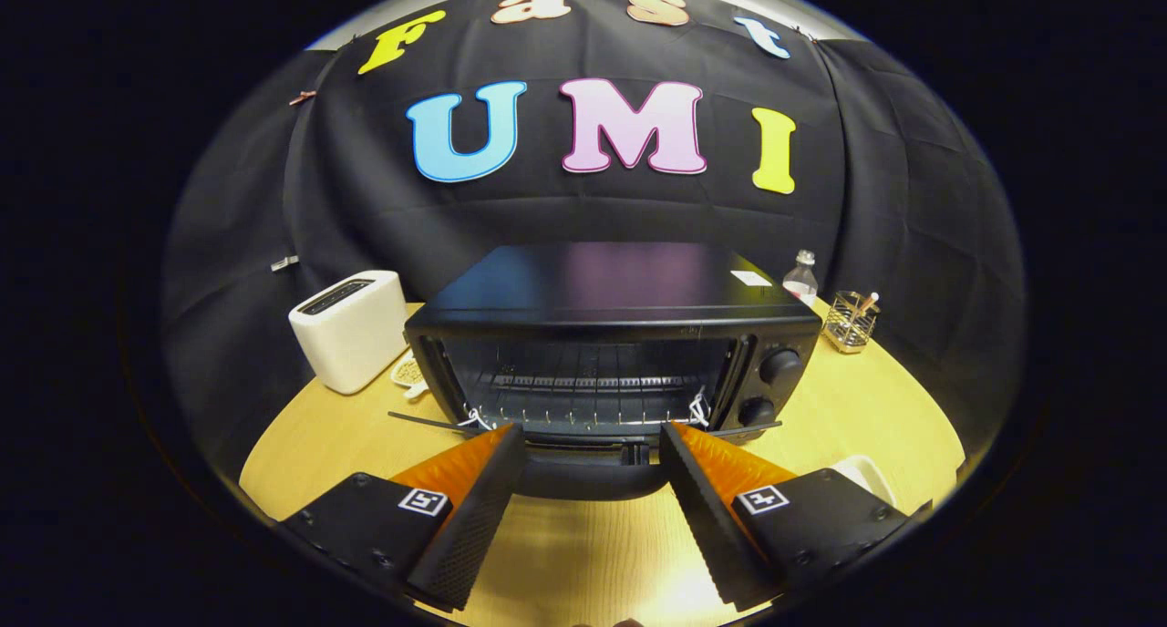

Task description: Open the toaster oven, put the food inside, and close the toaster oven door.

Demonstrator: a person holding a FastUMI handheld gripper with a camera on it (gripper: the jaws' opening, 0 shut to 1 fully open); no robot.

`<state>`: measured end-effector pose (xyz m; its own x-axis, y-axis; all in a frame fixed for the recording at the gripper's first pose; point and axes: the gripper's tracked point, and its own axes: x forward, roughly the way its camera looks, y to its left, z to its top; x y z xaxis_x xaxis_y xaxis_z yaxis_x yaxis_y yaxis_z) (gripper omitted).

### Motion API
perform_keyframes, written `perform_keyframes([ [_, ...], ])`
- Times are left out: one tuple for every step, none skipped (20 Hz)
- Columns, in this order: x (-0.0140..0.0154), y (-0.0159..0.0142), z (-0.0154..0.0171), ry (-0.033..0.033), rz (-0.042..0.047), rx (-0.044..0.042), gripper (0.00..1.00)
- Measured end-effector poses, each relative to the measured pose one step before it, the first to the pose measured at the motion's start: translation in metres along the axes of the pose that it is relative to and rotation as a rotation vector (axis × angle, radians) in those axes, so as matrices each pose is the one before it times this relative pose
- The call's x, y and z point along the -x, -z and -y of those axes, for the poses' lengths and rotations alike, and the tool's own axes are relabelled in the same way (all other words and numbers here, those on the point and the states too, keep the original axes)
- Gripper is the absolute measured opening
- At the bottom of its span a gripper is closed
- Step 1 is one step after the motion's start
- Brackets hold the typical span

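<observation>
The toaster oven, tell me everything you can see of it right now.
The toaster oven is a black box, metal by its look, standing upright on the wooden table. Its door is folded down flat toward the open gripper, whose fingers flank the door's edge. Inside sits a bare wire rack. Two round knobs stack on its front panel. A white toaster stands beside it.

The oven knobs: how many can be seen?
2. Both sit on the oven's right panel: upper knob, lower knob beneath it. The open tongs may hide others.
</observation>
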<state>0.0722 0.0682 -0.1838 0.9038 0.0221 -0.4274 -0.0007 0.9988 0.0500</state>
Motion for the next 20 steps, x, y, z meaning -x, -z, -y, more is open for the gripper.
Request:
perform_keyframes([
  [0.00461, 0.00837, -0.00033, -0.00588, -0.01265, 0.00293, 0.98],
  [0.00332, 0.00933, 0.00026, -0.00467, -0.02052, 0.00234, 0.98],
  [0.00407, 0.0125, -0.00067, -0.00627, -0.02574, 0.00392, 0.98],
  [0.00279, 0.01225, -0.00061, -0.00722, -0.02602, 0.00253, 0.98],
  [0.00071, 0.01442, 0.00078, -0.00918, -0.02971, -0.0003, 0.98],
  [-0.00068, 0.01515, 0.00012, -0.00974, -0.03757, -0.00067, 0.98],
  [-0.0041, 0.01759, 0.00243, -0.00238, -0.04527, 0.0035, 0.98],
  [-0.00312, 0.01498, 0.00318, -0.00231, -0.0412, 0.00854, 0.98],
  [0.00235, 0.01178, 0.00436, -0.00026, -0.02689, 0.01421, 0.98],
  [0.00234, 0.00118, 0.00183, -0.00523, 0.0023, 0.00713, 0.98],
  [0.00439, -0.00203, 0.0, -0.00987, 0.01537, 0.00539, 0.98],
  [0.00777, -0.00397, 0.00107, -0.01115, 0.022, 0.00993, 0.98],
  [0.01146, -0.00548, 0.00134, -0.00886, 0.02743, 0.01374, 0.98],
  [0.00901, -0.00898, 0.00537, -0.00217, 0.03014, 0.01542, 0.98],
  [0.00961, -0.00937, 0.00782, 0.00327, 0.03045, 0.01644, 0.98],
  [0.00776, -0.01107, 0.01104, 0.01376, 0.03149, 0.01404, 0.98],
  [0.00672, -0.01107, 0.01321, 0.01409, 0.03166, 0.00681, 0.99],
  [0.00663, -0.01083, 0.01341, 0.01365, 0.02548, 0.002, 0.98],
  [0.00818, -0.01168, 0.01384, 0.01426, 0.02192, -0.00079, 0.99],
  [0.00574, -0.0085, 0.01498, 0.01616, 0.01971, -0.00178, 0.98],
])
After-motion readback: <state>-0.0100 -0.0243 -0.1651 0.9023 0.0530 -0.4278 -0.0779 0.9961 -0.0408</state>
